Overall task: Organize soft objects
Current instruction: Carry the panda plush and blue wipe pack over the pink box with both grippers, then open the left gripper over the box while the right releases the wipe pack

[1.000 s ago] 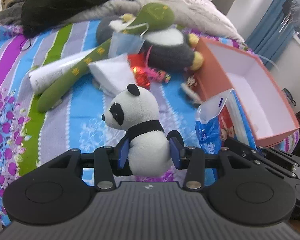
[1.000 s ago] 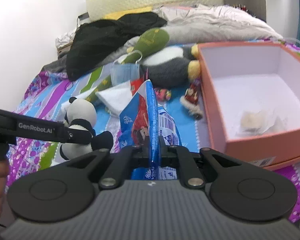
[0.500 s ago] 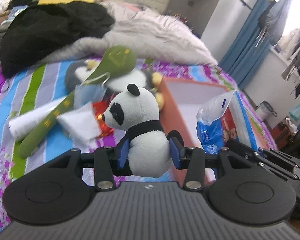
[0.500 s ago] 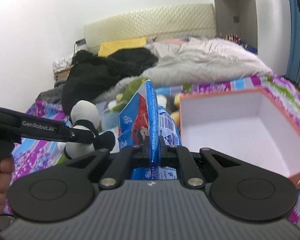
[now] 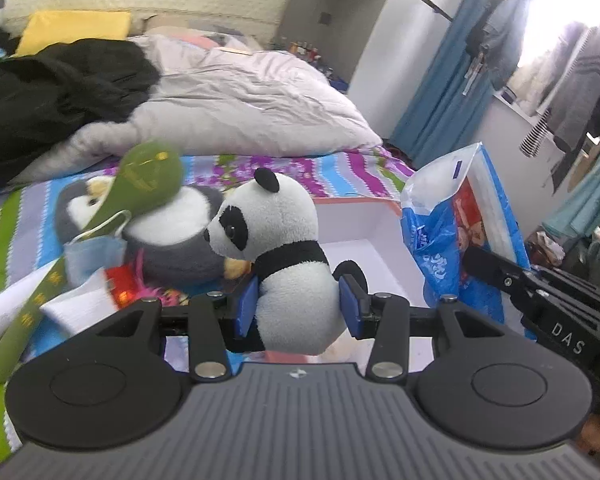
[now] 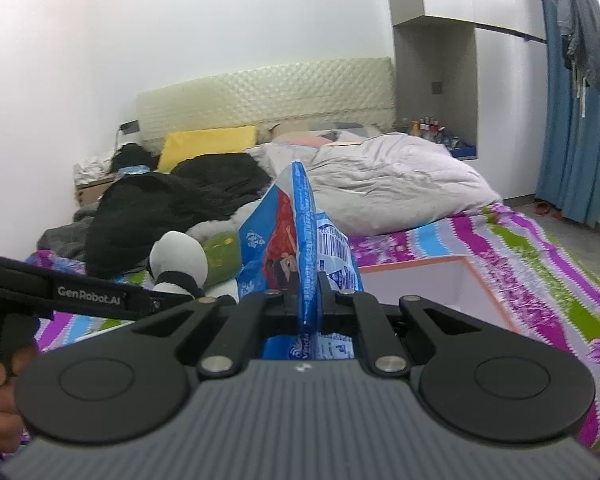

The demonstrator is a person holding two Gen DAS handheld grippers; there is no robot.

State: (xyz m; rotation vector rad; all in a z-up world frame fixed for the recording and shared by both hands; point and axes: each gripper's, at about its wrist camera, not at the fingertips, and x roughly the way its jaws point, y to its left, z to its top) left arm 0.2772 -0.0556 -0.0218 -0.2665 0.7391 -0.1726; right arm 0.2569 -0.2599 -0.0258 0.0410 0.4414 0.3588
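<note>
from my left wrist camera i see the left hand-held gripper (image 5: 298,306) clamped on the belly of a panda plush (image 5: 278,256), its blue pads (image 5: 247,306) pressing in on both sides; the panda is held up off the bed, upright, face turned left, white with black ears, eye patches and a black band across the shoulders. only this view shows what lies behind it: one grey penguin plush (image 5: 168,236), one long green plush (image 5: 136,188) leaning across it, one blue face mask (image 5: 94,258), and the white inside of one orange-rimmed box (image 5: 364,240). from my right wrist camera i see the right hand-held gripper (image 6: 309,302) pinched together on a blue and red plastic pack (image 6: 300,248), standing on edge between the jaws; this view alone shows its barcode side and the box's far corner (image 6: 466,262) on the striped bedsheet (image 6: 540,264). the panda shows there from behind, to the left. two held things, one per gripper. a grey duvet (image 6: 396,192) and black clothing (image 6: 172,208) lie further up the bed
</note>
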